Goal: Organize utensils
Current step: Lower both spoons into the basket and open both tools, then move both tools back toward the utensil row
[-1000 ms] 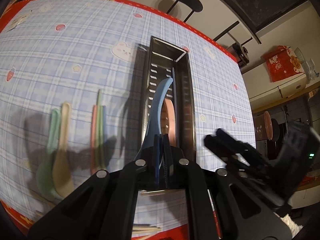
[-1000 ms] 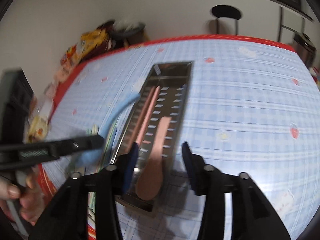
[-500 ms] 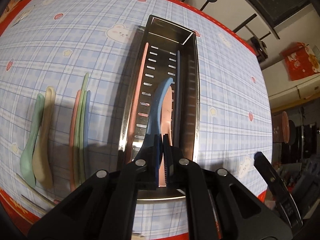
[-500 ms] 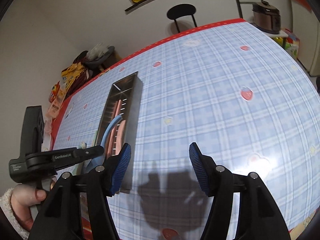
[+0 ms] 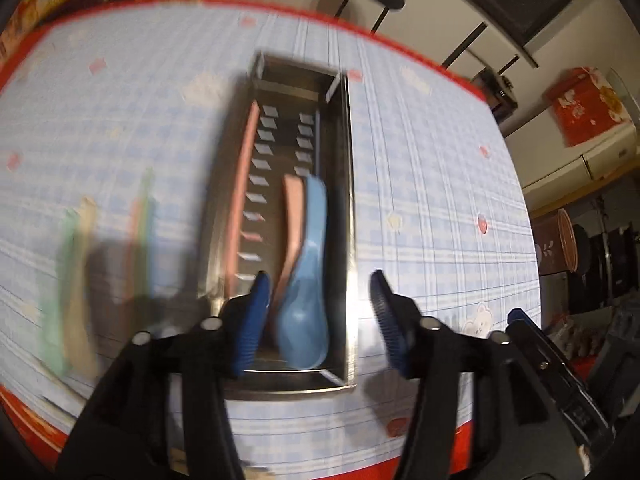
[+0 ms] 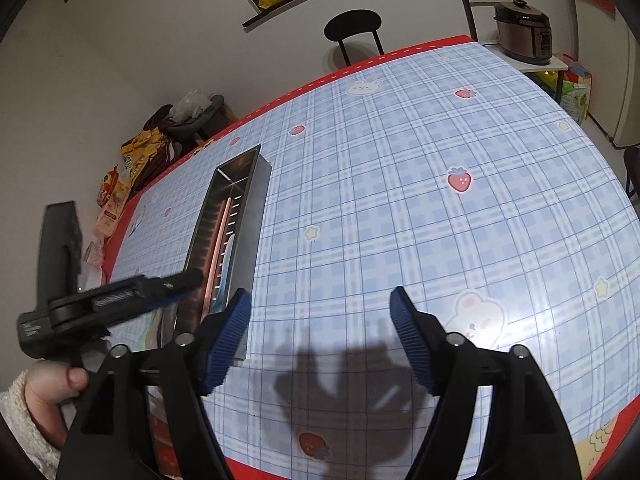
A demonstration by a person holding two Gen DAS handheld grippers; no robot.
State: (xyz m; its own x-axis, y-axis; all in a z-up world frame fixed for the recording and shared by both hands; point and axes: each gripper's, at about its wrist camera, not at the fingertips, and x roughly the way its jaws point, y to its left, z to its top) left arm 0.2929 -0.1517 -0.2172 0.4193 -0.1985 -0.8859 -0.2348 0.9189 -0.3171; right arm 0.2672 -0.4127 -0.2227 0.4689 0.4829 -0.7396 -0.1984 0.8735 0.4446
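The blue spoon is seen lying in the metal tray beside a pink spoon, bowl end nearest the camera, a placement judged to serve the sorting while other utensils are left on the tablecloth to the tray's left. The left gripper, which was clamped on the blue spoon half a second ago, has just been opened and nothing is held, the spoon lying free below its parted jaws. The right gripper has likewise been opened wider, is empty, and is kept over bare cloth beside the tray, presumably out of the way.
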